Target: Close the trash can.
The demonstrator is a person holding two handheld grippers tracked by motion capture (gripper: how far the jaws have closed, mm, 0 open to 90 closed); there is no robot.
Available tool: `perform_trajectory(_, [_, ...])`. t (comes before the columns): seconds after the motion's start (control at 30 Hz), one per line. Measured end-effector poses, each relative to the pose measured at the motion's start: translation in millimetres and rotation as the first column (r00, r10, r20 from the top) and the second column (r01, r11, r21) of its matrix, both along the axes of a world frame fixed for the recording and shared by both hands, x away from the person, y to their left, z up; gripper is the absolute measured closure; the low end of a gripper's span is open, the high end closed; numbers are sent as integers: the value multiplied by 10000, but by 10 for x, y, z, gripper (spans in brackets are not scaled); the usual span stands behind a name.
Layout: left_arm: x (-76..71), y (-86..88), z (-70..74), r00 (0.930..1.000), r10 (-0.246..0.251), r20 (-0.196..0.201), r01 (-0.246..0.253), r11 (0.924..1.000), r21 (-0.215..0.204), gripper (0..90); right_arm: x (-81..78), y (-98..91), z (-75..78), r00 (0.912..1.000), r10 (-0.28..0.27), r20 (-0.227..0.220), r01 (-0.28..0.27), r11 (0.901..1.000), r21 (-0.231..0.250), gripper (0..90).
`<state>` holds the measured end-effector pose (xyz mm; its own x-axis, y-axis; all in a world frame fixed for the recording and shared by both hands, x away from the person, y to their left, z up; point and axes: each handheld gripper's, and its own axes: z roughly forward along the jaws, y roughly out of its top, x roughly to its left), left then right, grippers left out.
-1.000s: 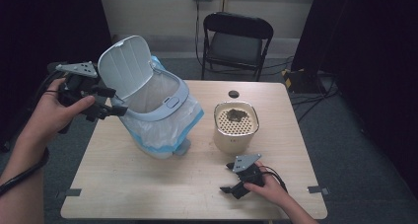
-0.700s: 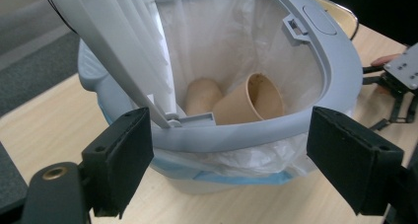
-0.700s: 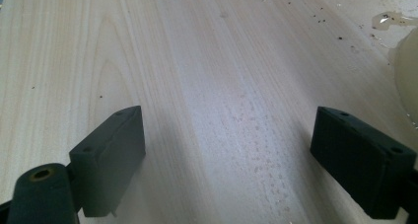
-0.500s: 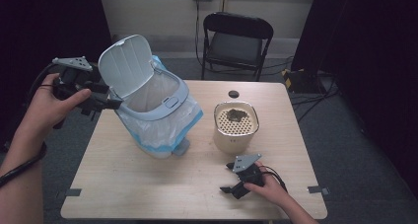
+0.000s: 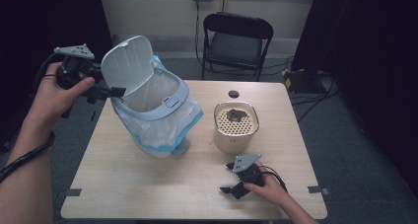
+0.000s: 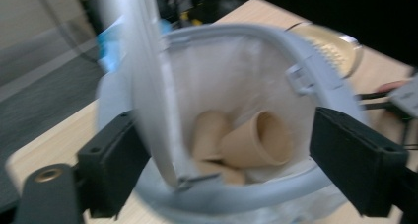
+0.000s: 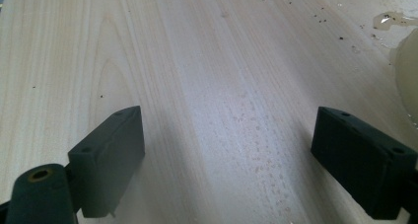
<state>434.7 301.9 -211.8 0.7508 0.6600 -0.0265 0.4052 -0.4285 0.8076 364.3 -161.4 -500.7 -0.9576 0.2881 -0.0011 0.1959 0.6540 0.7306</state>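
1. Bin point(image 5: 157, 118): the white lidded bin lined with a blue-edged plastic bag stands tilted on the left half of the table point(image 5: 148, 184), leaning toward your left, its mouth turned up and leftward.
2. Lid point(image 5: 129, 66): the bin's hinged white lid stands raised at the far left of the rim. In your left gripper view the lid's edge point(image 6: 148, 86) runs up between the two black jaws, nearer the left one.
3. Left gripper point(image 5: 106, 88): you hold it off the table's left edge, at the lid's lower edge. Its jaws have just been opening; they stand wide with the lid's edge between them, and the pads do not press on it, so the lid is released.
4. Paper cups point(image 6: 241, 142): several tan paper cups lie on their sides at the bottom of the bag, seen through the bin's mouth in your left gripper view.
5. Right gripper point(image 5: 231, 182): it rests low over the near right part of the table, well apart from the bin. Its jaws are spread wide over bare wood point(image 7: 212, 110) and nothing is between them.
6. Cream container point(image 5: 235, 128): a round cream container with a perforated top bearing dark residue stands right of the bin, just beyond your right gripper.
7. Folding chair point(image 5: 236, 41): it stands beyond the table's far edge.
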Motion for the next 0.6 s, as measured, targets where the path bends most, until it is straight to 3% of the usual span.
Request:
perform_trajectory(0.17, [-41, -293, 117, 9946, -962, -388, 948, 9949, -353, 153, 0, -1, 0, 10000, -3, 14, 3, 10000, -9, 123])
perform_trajectory(0.23, [-53, -421, 163, 9925, -1099, -545, 1073, 9930, -491, 155, 0, 0, 0, 10000, -2, 15, 2, 10000, -8, 123])
perform_trajectory(0.3, [-47, -539, 200, 9901, -1168, -781, 1144, 9929, -339, 158, -1, 0, 0, 10000, -7, 7, 7, 10000, -7, 123])
perform_trajectory(0.37, [-33, -602, 209, 9897, -1066, -952, 1052, 9943, -189, 233, -1, 0, 0, 10000, -4, 7, 4, 10000, -5, 123])
perform_trajectory(0.47, [2, -671, 194, 9860, -1166, -1194, 1140, 9931, -281, 438, -1, 0, 0, 10000, -1, -3, 1, 10000, 2, 123])
perform_trajectory(0.6, [97, -711, 101, 9854, -720, -1544, 667, 9970, -396, 608, -1, 0, 0, 10000, 1, -3, -1, 10000, 4, 123])
